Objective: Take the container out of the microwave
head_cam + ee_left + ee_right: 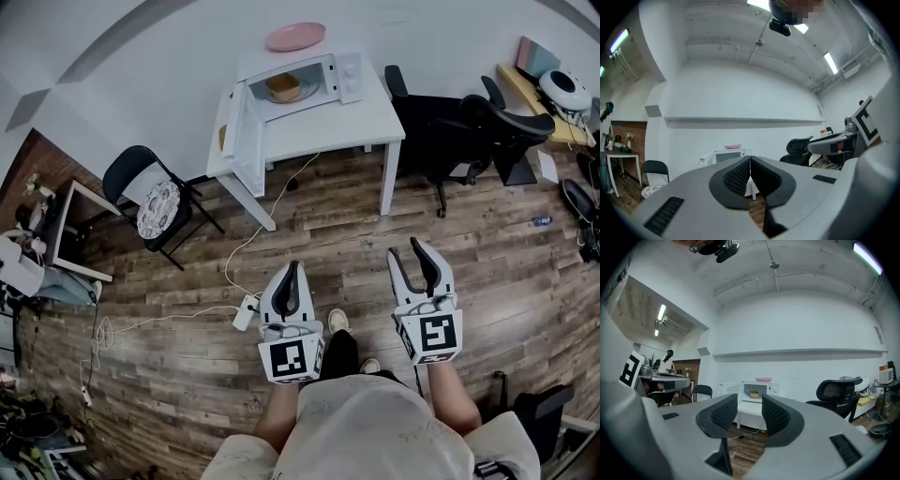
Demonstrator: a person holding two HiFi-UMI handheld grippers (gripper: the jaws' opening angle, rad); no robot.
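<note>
A white microwave [302, 82] stands on a white table [375, 122] against the far wall, its door [246, 131] swung wide open to the left. Inside sits a yellowish container [282, 87], also seen in the right gripper view as the container [754, 393]. Both grippers are held low over the wooden floor, well short of the table. My left gripper [292, 269] is shut with nothing between its jaws. My right gripper [414, 249] is open and holds nothing. In the left gripper view the microwave [730, 155] shows small behind the closed jaws.
A pink plate [294, 37] rests on top of the microwave. A black folding chair [150, 199] stands left of the table, black office chairs [469, 131] to its right. A white cable and power strip [245, 310] lie on the floor ahead of my feet.
</note>
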